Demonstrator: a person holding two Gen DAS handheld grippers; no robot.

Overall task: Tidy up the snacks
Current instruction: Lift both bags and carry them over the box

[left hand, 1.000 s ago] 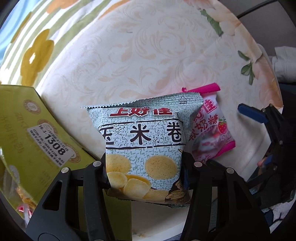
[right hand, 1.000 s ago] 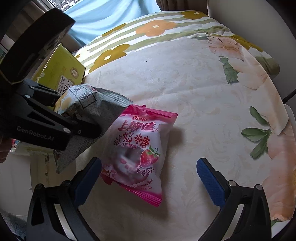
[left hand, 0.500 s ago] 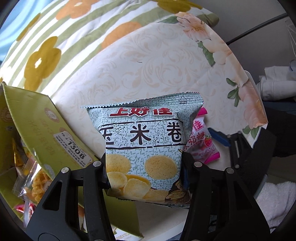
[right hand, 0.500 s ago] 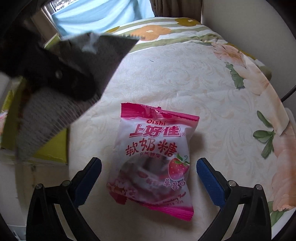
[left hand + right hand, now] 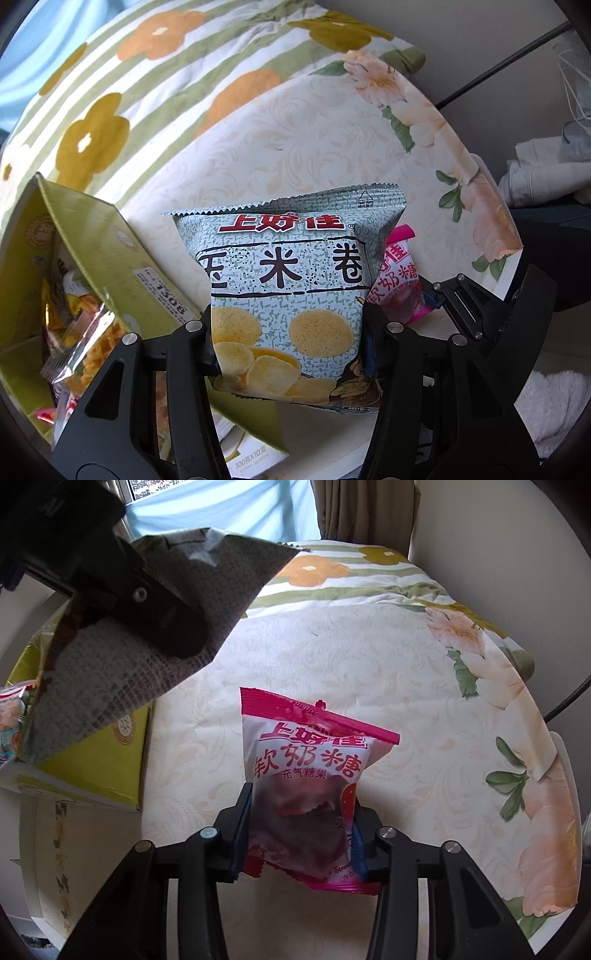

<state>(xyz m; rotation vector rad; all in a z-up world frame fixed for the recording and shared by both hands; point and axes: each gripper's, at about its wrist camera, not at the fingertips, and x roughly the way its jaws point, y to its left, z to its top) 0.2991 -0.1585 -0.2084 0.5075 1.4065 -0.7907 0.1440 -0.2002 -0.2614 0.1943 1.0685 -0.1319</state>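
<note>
The left tongs (image 5: 288, 347) are closed on the lower half of a grey-green chip bag (image 5: 291, 288), holding it upright in the air with its printed front facing the camera. Below and to the left of it sits an open yellow-green box (image 5: 110, 243), with several small snack packets (image 5: 85, 354) showing inside (their labels are too crumpled to read). The box stands at the edge of a table (image 5: 288, 136) covered in a cream floral cloth.

The right tongs (image 5: 301, 823) are pinched tight on the lower part of a pink candy bag (image 5: 306, 771), squeezing it in at the waist so that its sealed top edge points away from the camera, over the cloth. From the right wrist view, the chip bag hangs up at the left, above the box, with the left tongs seen side-on gripping it. From the left wrist view, the pink candy bag peeks out just behind the chip bag's right edge.
</note>
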